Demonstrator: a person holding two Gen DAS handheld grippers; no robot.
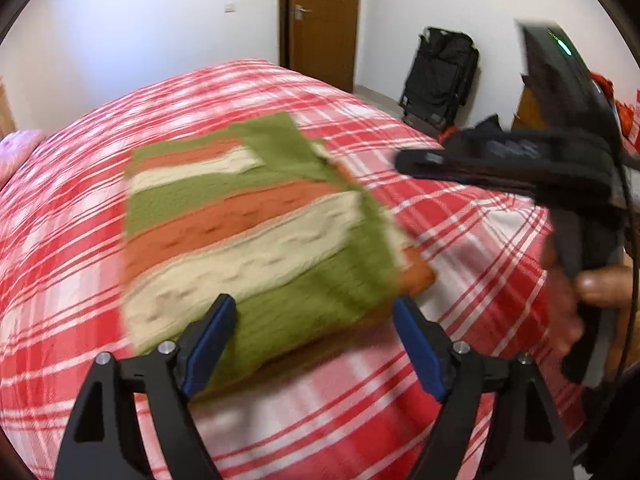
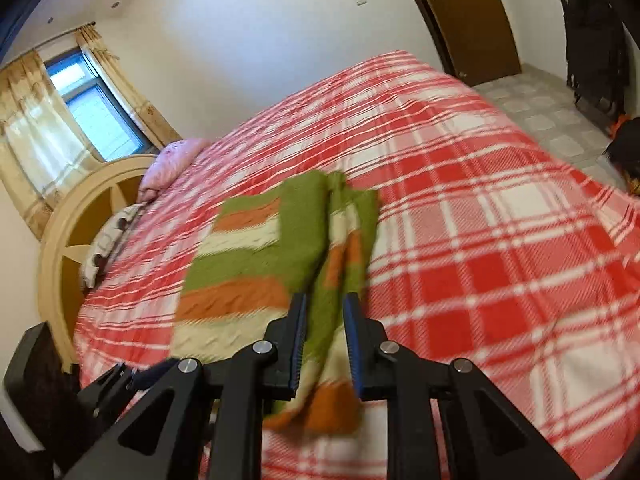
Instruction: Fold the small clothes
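A small knitted sweater (image 1: 248,236) with green, orange and cream stripes lies partly folded on the red plaid bedspread (image 1: 80,208). My left gripper (image 1: 314,320) is open, its blue pads (image 1: 212,340) either side of the sweater's near edge, holding nothing. In the right wrist view the sweater (image 2: 248,264) lies ahead, with its right side folded over. My right gripper (image 2: 325,316) stands narrowly open over that folded strip; the cloth runs between the fingers, and a grip is not clear. The right gripper also shows at the right in the left wrist view (image 1: 500,160).
The bed's wooden headboard (image 2: 60,240) and pillows (image 2: 168,160) are at the left. A brown door (image 1: 324,20) and a black folded cart (image 1: 444,76) stand beyond the bed. The tiled floor (image 2: 552,112) lies to the right.
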